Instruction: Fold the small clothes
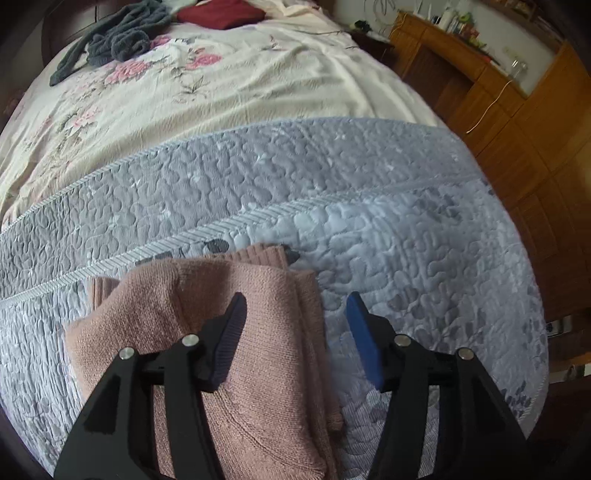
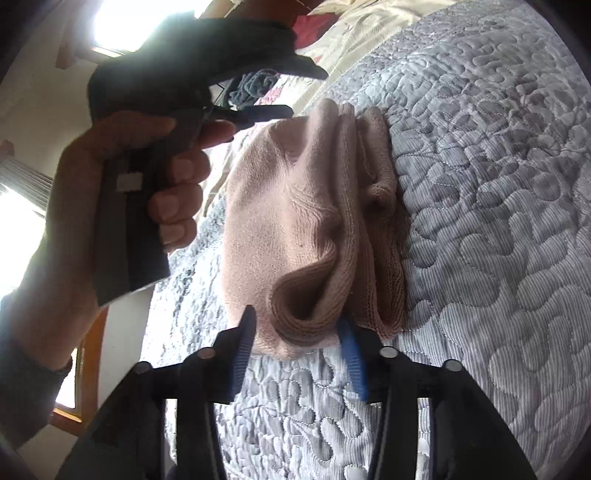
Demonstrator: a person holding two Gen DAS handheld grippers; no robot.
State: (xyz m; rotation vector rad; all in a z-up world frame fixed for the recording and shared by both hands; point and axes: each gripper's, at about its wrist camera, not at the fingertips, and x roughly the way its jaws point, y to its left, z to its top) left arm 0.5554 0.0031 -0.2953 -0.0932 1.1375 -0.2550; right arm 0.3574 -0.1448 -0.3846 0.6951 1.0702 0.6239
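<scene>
Left wrist view, left to right: grey knit garment (image 1: 110, 40), crumpled at the far left of the bed; dark red folded cloth (image 1: 221, 13) just beside it; cream floral bedspread (image 1: 166, 107) across the far half of the bed; grey-blue quilted cover (image 1: 369, 192) across the near half; wooden cabinet (image 1: 517, 122) at the right edge. Pink knit garment (image 1: 258, 325), folded into layers, lies on the quilted cover at lower centre. Left tongs (image 1: 295, 306) stand open above it, the left finger over the pink knit, the right finger over bare quilt just past the garment's right edge; nothing is held. Right wrist view, left to right: bright window at the far left; a person's hand (image 2: 122, 192) wrapped around the dark handle of the left tongs, whose tips are seen at the garment's far end; pink knit garment (image 2: 306, 221) at centre, lying lengthwise on the quilted cover (image 2: 498, 221). Right tongs (image 2: 299, 321) are open at the garment's near end, a rolled fold of knit between the two fingers, not clamped.
</scene>
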